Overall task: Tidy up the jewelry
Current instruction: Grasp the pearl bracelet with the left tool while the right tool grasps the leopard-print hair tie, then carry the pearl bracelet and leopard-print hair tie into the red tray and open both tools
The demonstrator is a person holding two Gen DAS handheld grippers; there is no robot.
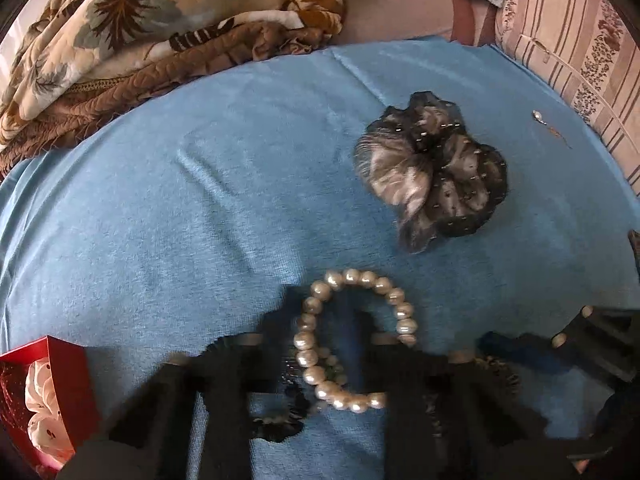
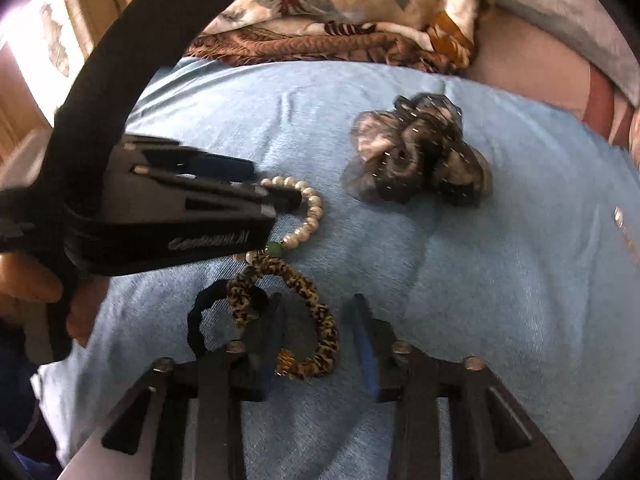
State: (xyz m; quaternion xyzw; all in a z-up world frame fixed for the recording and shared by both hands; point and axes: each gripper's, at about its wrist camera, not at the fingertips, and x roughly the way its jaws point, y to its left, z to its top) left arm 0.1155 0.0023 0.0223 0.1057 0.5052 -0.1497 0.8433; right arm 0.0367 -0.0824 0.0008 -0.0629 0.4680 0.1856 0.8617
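The left tongs (image 2: 286, 200) are clenched on the pearl bracelet (image 1: 352, 340), which lies on the blue cloth (image 1: 180, 200) over the bed, while the right tongs (image 2: 320, 336) stand released around one side of the leopard-print hair tie (image 2: 316, 320), not yet pinching it. I judge the main risk to be tangling: the bracelet touches the leopard tie, which overlaps a black hair tie (image 2: 204, 312) at its nine o'clock, so lifting one may drag the others. The grey scrunchie (image 1: 432, 168) sits clear at one o'clock, a small earring (image 1: 538, 116) beyond it, and the red box (image 1: 44, 396) waits at eight o'clock.
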